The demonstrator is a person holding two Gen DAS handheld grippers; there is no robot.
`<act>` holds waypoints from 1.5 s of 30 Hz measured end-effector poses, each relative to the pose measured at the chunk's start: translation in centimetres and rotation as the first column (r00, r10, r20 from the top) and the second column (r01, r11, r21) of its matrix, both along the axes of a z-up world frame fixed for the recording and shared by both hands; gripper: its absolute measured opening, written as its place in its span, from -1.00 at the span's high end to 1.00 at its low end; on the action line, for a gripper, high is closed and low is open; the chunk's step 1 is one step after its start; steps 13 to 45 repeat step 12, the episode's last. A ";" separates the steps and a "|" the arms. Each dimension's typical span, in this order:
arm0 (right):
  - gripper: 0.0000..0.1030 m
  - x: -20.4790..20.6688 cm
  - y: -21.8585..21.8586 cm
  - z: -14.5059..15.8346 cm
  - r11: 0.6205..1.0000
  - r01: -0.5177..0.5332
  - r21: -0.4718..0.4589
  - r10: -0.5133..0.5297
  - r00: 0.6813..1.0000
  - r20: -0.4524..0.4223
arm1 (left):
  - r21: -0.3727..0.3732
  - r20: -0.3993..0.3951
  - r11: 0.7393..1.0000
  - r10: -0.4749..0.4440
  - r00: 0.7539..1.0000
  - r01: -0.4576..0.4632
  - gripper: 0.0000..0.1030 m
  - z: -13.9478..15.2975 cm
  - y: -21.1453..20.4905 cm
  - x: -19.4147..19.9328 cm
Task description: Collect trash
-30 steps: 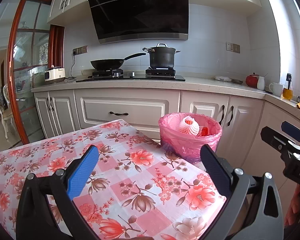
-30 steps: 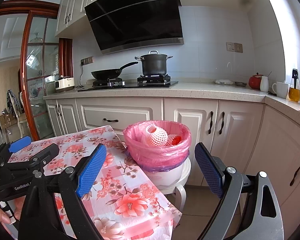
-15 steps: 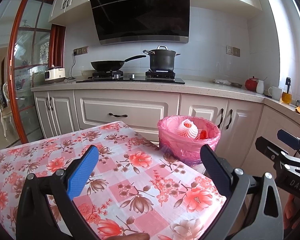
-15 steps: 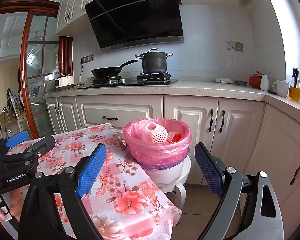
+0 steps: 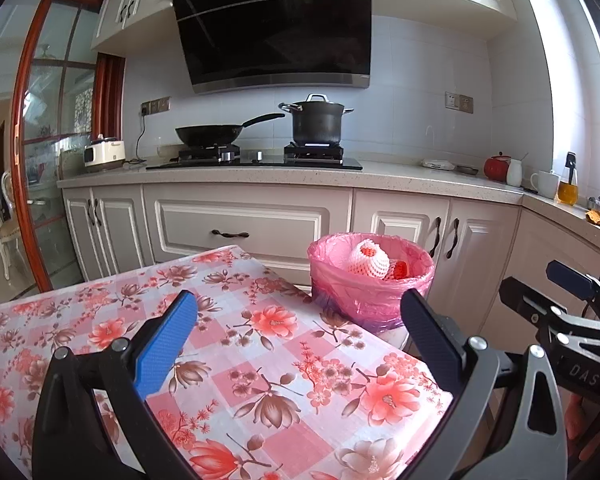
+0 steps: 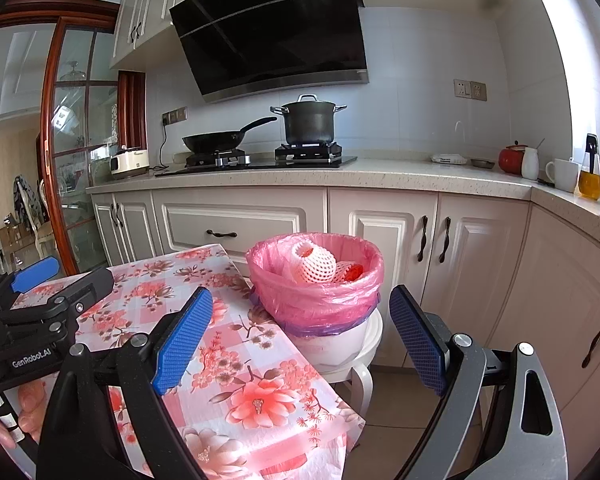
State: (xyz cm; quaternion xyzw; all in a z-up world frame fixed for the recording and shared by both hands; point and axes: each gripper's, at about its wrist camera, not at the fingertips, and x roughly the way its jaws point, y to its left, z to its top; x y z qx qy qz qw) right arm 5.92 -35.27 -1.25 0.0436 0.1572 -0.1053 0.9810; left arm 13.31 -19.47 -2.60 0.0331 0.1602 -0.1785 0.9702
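Two grippers are held with fingers spread apart and nothing between them: the left gripper [image 5: 298,330] over the cloth-covered bench [image 5: 260,360], the right gripper [image 6: 300,334] off its corner. The bin [image 6: 314,308] is seen just beyond the right fingers [image 6: 418,340], set on a stool [image 6: 360,360] against the bench edge, presumably for easy dropping. Foam nets [image 6: 314,262] lie inside it; no trash is seen on the bench, so collecting is judged nearly done

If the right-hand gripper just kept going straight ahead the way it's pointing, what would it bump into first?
Most likely the pink plastic-lined trash bin on the white stool: it sits dead ahead between the open right gripper's blue fingers. Nothing shows in between, though depth is hard to judge.
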 end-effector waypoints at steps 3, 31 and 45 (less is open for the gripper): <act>-0.64 0.0 0.0 -0.1 1.000 -0.001 0.001 0.001 1.000 -0.001 | -0.001 0.000 1.000 0.009 1.000 -0.009 -0.91 -0.1 0.1 0.1; -0.64 -0.1 0.0 -0.2 1.000 0.003 0.007 -0.003 1.000 0.003 | -0.003 0.011 1.000 -0.012 1.000 0.012 -0.91 -0.3 0.0 0.1; -0.64 -0.1 0.0 -0.2 1.000 0.003 0.007 -0.003 1.000 0.003 | -0.003 0.011 1.000 -0.012 1.000 0.012 -0.91 -0.3 0.0 0.1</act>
